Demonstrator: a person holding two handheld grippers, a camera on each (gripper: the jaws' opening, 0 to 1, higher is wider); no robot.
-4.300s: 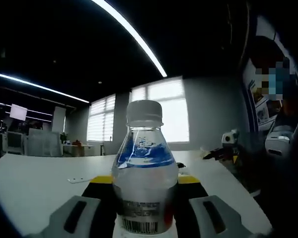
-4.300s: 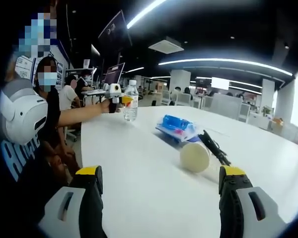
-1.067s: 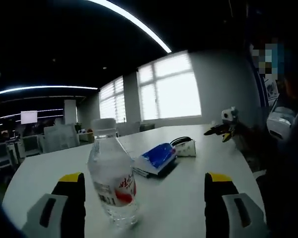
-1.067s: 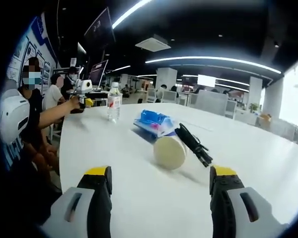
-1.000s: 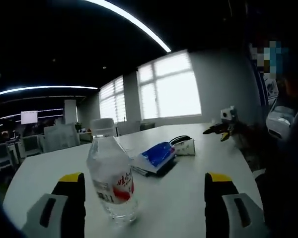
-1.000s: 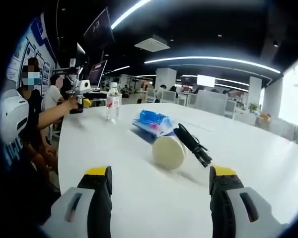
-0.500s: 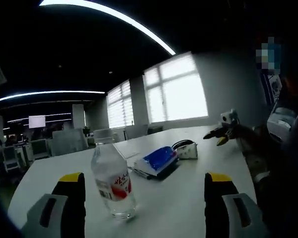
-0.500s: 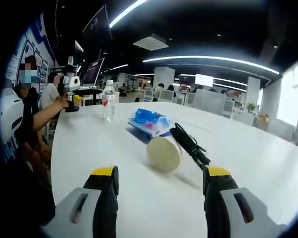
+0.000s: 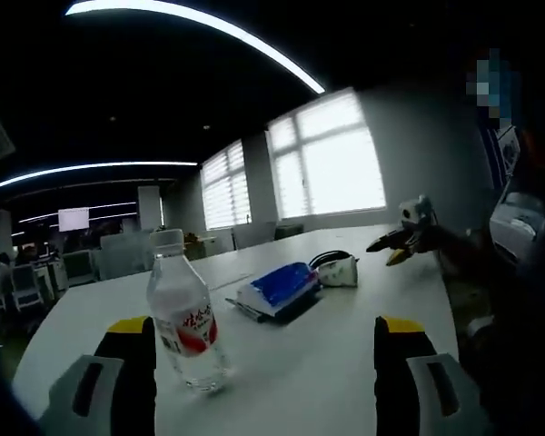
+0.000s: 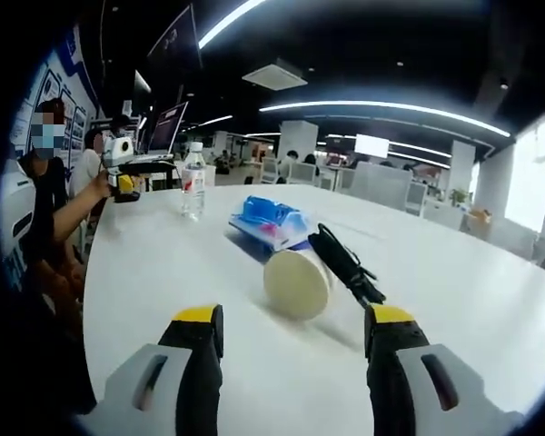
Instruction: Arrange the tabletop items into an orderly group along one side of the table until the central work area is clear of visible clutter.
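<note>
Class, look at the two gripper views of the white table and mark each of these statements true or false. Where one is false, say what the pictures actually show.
1. The water bottle stands upright on the table. True.
2. The left gripper is clamped on the bottle. False: its jaws stand wide apart and the bottle stands free just inside the left jaw.
3. The cup lies on its side. True.
4. The blue packet sits on top of the bottle. False: it lies flat on the table, apart from the bottle.
5. The right gripper holds the black cable. False: its jaws are open and empty; the cable lies beside the cup.
</note>
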